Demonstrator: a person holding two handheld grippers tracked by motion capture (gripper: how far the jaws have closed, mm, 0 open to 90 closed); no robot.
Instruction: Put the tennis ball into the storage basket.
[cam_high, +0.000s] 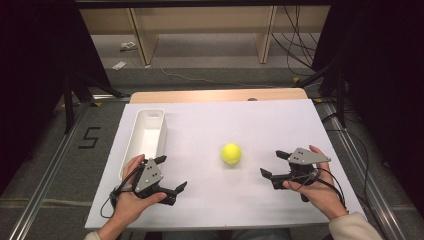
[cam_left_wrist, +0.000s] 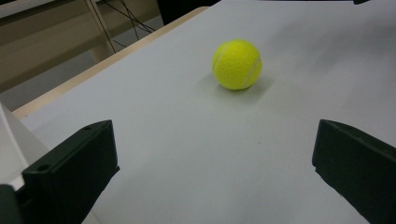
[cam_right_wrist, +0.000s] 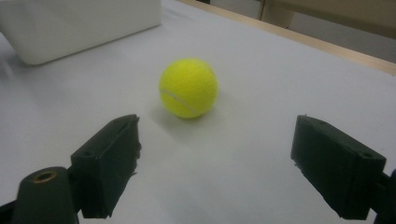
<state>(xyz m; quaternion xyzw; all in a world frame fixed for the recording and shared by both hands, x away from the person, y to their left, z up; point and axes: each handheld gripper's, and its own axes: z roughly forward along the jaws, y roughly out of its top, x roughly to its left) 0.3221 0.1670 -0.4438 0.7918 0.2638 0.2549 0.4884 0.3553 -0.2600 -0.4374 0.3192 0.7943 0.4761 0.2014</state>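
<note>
Two claws, left claw (cam_high: 167, 173) and right claw (cam_high: 274, 163), gape wide and empty beside the fuzzy yellow tennis ball (cam_high: 231, 153), free on the white table (cam_high: 280, 125). One jaw touching first would probably roll it away from the white plastic bin (cam_high: 148, 131).

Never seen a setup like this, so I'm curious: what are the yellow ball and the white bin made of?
The yellow ball looks like a tennis ball: fuzzy felt nap with a pale curved seam, presumably over rubber. The white bin seems to be moulded plastic: smooth, matte to slightly glossy walls, rounded corners and a thin even rim.
</note>
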